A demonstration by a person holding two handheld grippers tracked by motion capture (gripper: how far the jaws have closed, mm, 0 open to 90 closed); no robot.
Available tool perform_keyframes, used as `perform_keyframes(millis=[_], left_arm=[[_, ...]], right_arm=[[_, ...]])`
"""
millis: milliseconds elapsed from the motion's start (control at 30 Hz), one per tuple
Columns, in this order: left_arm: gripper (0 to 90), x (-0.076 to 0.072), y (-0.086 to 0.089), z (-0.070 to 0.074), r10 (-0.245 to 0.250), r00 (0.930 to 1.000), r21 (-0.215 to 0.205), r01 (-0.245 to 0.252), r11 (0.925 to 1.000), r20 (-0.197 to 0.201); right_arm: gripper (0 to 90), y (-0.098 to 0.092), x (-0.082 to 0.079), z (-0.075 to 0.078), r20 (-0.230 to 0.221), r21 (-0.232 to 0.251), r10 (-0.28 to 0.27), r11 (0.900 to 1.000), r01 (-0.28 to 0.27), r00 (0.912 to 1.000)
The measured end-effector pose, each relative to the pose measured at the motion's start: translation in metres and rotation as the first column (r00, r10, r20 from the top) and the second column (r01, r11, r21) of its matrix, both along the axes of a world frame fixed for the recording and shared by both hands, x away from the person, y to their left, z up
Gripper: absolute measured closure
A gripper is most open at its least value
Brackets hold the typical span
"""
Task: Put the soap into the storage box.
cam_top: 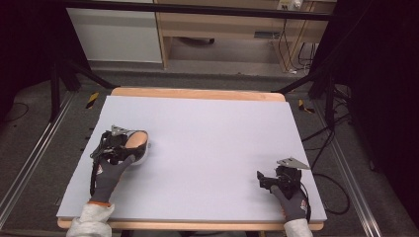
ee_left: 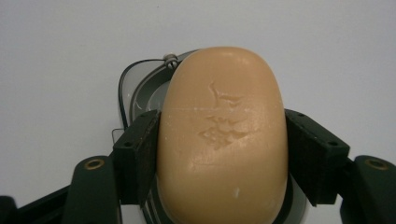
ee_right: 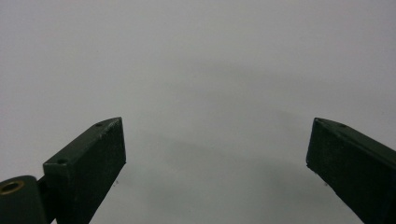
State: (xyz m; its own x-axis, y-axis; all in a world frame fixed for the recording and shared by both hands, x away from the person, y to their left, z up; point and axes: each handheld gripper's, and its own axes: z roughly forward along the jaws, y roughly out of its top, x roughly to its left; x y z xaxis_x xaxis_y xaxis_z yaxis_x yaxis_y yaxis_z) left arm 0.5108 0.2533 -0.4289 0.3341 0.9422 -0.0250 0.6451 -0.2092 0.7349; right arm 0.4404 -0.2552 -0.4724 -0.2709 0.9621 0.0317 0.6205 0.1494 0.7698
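Note:
A tan oval bar of soap (ee_left: 224, 135) with a stamped mark sits between both jaws of my left gripper (ee_left: 223, 154), which is shut on its sides. Under the soap lies a grey soap dish (ee_left: 140, 88) with a wire rim. In the high view the soap (cam_top: 136, 139) and the dish (cam_top: 142, 155) are at the table's left, with the left gripper (cam_top: 118, 145) over them. My right gripper (cam_top: 264, 178) rests low at the front right of the table, and its jaws stand wide apart over the bare mat (ee_right: 205, 70) with nothing between them.
A pale lavender mat (cam_top: 207, 143) covers the wooden table, whose edge (cam_top: 197, 94) shows at the back. Black frame legs, cables and a rail stand on the floor around it. A cabinet stands beyond the far edge.

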Motion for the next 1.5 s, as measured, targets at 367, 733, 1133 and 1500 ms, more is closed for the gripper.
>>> perform_keyframes(millis=[367,733,1133,1500], left_arm=[[28.4,-0.001,-0.002,0.002,-0.013,0.9998,0.001,0.013,0.9999,0.014],[29.8,-0.009,-0.007,0.011,-0.043,0.9964,-0.036,0.046,0.9983,0.072],[33.1,-0.034,-0.019,0.017,-0.123,0.9870,-0.061,0.129,0.9897,0.104],[31.8,-0.064,-0.018,0.010,-0.159,0.9815,-0.055,0.166,0.9847,0.107]], right_arm=[[5.0,0.000,0.000,0.000,0.002,0.000,0.000,1.000,0.000,1.0000],[5.0,0.000,-0.001,0.001,0.002,0.008,-0.004,1.000,0.004,1.0000],[5.0,-0.004,-0.001,0.001,0.004,0.005,-0.022,1.000,0.022,0.9997],[5.0,-0.009,-0.002,-0.001,0.001,-0.013,-0.038,0.999,0.038,0.9993]])
